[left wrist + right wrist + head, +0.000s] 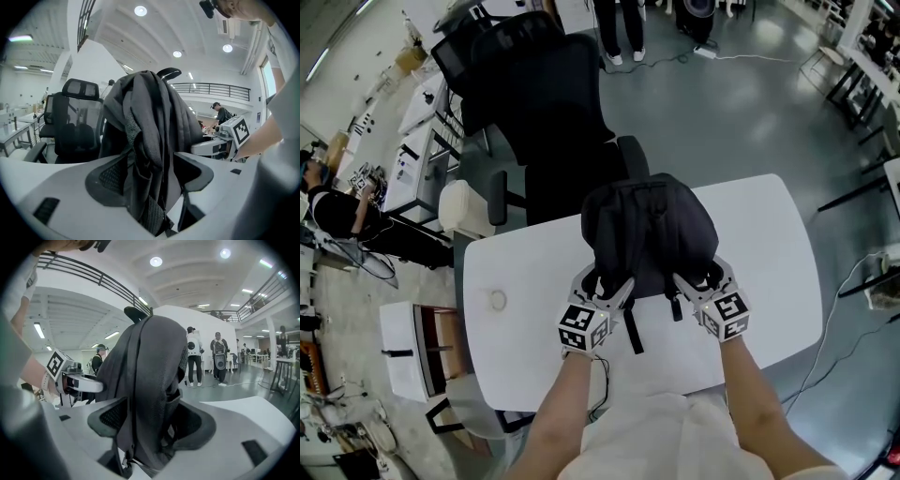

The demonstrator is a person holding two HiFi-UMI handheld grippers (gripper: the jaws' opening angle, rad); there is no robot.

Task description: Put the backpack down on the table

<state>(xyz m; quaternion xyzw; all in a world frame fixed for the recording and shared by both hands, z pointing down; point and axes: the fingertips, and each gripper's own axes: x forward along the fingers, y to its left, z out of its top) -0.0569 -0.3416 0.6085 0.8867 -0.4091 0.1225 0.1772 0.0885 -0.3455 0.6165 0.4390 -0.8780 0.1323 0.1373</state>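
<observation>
On the white table the backpack stands upright (straps toward me), with my left gripper and right gripper both spread wide, its fabric hanging loose between their jaws.

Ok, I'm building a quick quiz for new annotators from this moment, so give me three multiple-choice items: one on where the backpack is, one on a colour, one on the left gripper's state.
1. Where is the backpack?
A. on a wall hook
B. on the table
C. in a cardboard box

2. What colour is the table top?
A. white
B. brown
C. green

3. How do the jaws of the left gripper stand?
A. pressed together, empty
B. apart, with backpack fabric between them
C. apart, with nothing between them

Key:
1 B: the head view shows it standing on the table.
2 A: the bare top is white.
3 B: the left gripper view shows spread jaws with dark fabric hanging between them.
</observation>
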